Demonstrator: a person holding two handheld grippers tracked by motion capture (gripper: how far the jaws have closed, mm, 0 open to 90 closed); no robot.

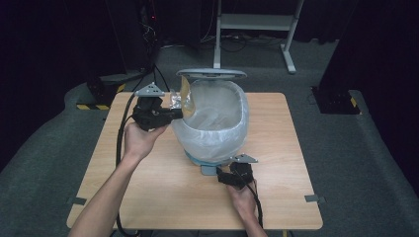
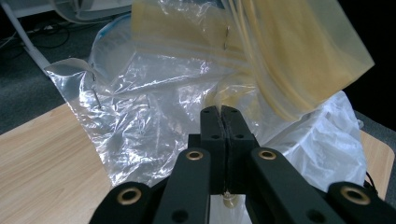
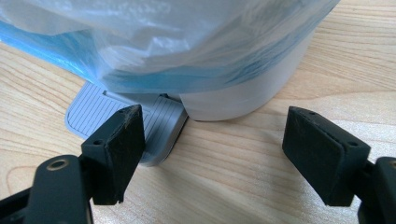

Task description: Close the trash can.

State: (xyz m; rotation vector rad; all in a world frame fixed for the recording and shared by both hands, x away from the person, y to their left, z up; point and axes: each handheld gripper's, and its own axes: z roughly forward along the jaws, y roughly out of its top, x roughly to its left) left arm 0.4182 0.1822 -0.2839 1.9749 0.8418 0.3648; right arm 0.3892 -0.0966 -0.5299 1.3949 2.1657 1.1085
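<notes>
Wooden table carries a lined pedal bin. Yellowish plastic bag hangs at its left rim: light, limp, slippery; grip an edge. Left gripper, level, is clamped on that film. Right gripper, jaws spread and empty, sits low by the pedal.

No text, label, brand or number can be read in these pictures. The plastic bags in the left gripper view are plain, without print. The grey pedal in the right gripper view carries only ribs, no letters. On the floor beside the table, a yellow-and-black striped marking is perhaps a warning tape, but it has no words.
</notes>
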